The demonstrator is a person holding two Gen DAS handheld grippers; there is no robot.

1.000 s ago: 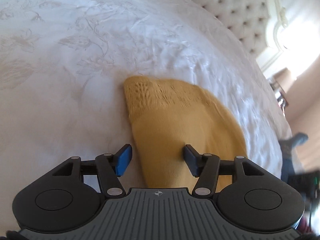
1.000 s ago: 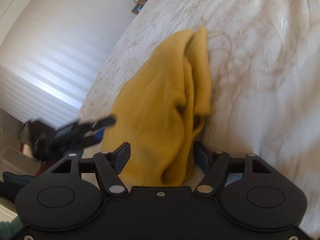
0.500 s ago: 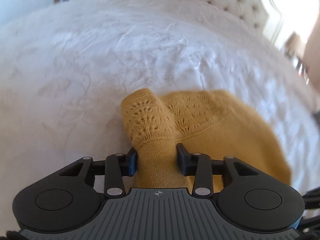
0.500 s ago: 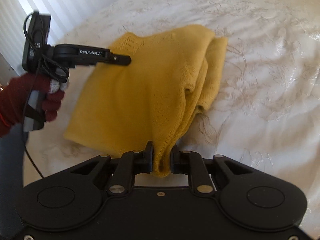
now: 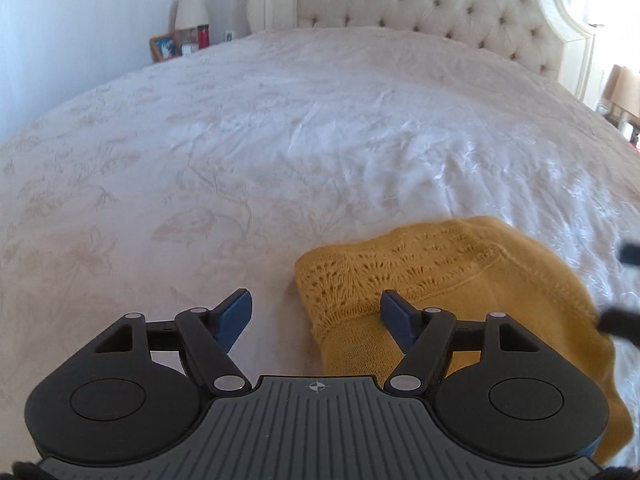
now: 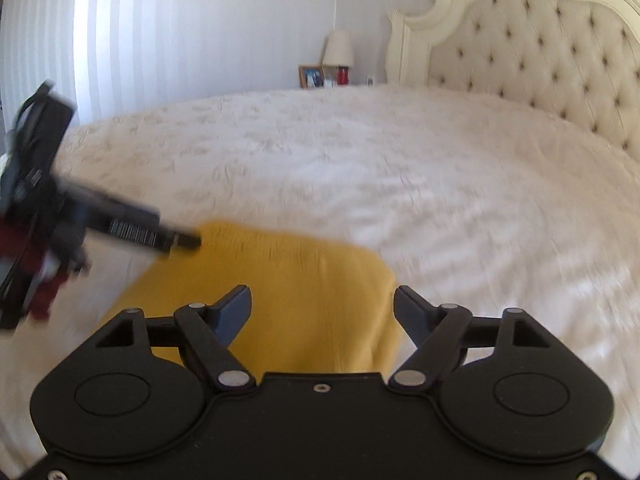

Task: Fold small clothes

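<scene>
— Both sets of fingers are standing spread wide now, where half a second ago each was pinching a fold of the yellow knit garment (image 5: 460,280); what is the left gripper (image 5: 316,312) doing?

— It is hovering low over the white bedspread (image 5: 280,140) with nothing between its blue pads (image 5: 234,314); the garment's lacy corner is lying just beside the pad nearer the middle of the bed's right half, and I cannot tell whether they are touching.

— And the right gripper (image 6: 322,312)?

— Its jaws are gaping too, holding nothing; the garment (image 6: 288,280) is lying folded and flat on the bedspread (image 6: 400,160) below and between them; the view is blurring.

— Anything else showing?

— The tufted headboard (image 6: 540,60) is standing at the far end; a lamp (image 6: 338,50) is sitting beside it.
</scene>
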